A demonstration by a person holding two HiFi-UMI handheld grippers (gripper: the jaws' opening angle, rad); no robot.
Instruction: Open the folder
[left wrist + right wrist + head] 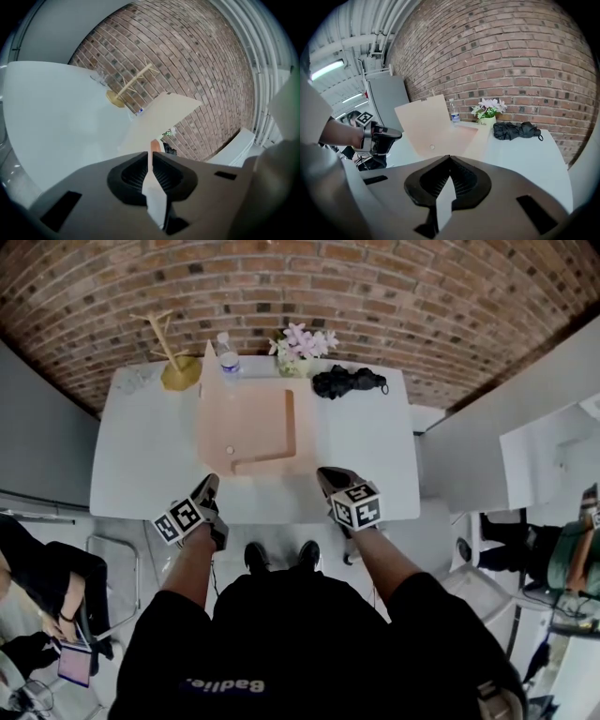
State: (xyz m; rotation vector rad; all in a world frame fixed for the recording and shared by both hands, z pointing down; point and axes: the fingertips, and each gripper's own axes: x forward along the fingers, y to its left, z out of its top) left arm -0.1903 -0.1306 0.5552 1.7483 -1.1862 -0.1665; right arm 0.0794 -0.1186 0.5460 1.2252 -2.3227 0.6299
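- The folder (248,423), of a pale peach colour, was on the middle of the white table (375,456), nearer to the far edge than to the person.
- In the right gripper view its cover (423,123) stood raised and tilted, while the other half (465,135) lay flat on the table.
- A small round white button (228,450) was visible on the folder near its front left corner.
- The left gripper (212,482) was at the near edge of the table, just beside the front left corner of the folder. In the right gripper view it was apart from the folder.
- Its jaws were almost pressed together, with only a narrow slit, and there was nothing between them.
- The right gripper (323,474) was at the near edge too, near the front right corner of the folder and not touching it.
- Its jaws met at the tips and pinched nothing.
- Behind the folder, along the brick wall (375,296), stood a wooden stand (167,348) with a yellow base, a water bottle (229,360) and a small pot of pale flowers (305,341).
- A black folded umbrella (349,382) lay to the right of the flowers.
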